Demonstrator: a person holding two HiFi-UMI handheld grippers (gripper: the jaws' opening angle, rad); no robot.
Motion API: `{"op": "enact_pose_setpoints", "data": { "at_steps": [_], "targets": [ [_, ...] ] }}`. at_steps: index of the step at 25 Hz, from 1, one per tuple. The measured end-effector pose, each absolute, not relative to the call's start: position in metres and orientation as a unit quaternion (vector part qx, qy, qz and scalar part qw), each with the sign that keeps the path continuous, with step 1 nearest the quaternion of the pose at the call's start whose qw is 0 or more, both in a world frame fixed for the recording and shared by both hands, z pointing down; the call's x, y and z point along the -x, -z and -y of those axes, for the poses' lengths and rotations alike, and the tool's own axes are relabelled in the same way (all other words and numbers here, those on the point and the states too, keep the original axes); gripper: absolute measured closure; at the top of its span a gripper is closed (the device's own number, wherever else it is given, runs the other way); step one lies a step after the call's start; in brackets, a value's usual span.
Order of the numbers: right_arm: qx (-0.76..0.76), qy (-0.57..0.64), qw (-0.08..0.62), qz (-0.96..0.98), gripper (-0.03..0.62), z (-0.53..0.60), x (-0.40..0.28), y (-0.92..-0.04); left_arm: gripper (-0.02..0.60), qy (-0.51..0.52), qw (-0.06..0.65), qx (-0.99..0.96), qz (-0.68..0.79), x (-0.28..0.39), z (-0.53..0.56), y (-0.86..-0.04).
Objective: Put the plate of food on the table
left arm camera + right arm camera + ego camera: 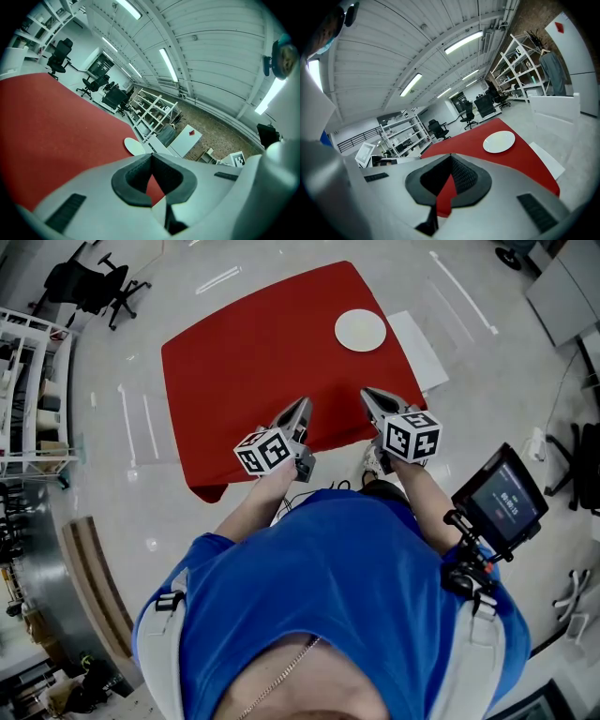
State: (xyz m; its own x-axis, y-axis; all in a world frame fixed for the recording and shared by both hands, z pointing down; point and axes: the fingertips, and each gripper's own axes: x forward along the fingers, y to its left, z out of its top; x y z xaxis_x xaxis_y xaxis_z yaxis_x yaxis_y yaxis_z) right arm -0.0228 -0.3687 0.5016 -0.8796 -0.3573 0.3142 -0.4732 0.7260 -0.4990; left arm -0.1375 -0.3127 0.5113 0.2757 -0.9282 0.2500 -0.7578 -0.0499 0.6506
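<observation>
A white round plate (360, 330) lies near the far right corner of the table with the red cloth (244, 371); no food shows on it. It also appears in the left gripper view as the plate (135, 146) and in the right gripper view as the plate (499, 141). My left gripper (302, 402) hovers over the table's near edge, jaws together with nothing between them (151, 157). My right gripper (366, 392) is beside it, also shut and empty (450, 157). Both point toward the plate, well short of it.
A white flat panel (419, 348) lies on the floor by the table's right side. Black office chairs (89, 282) stand at the far left, white shelving (28, 390) along the left. A small screen (504, 498) is mounted at the person's right shoulder.
</observation>
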Motion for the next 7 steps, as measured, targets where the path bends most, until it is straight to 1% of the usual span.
{"op": "enact_pose_setpoints", "data": {
  "at_steps": [7],
  "targets": [
    [-0.23,-0.3,0.098,0.921,0.592,0.3696,0.0211,-0.5024,0.575,0.117,0.361,-0.715,0.587,0.1369,0.3149,-0.5121]
  ]
}}
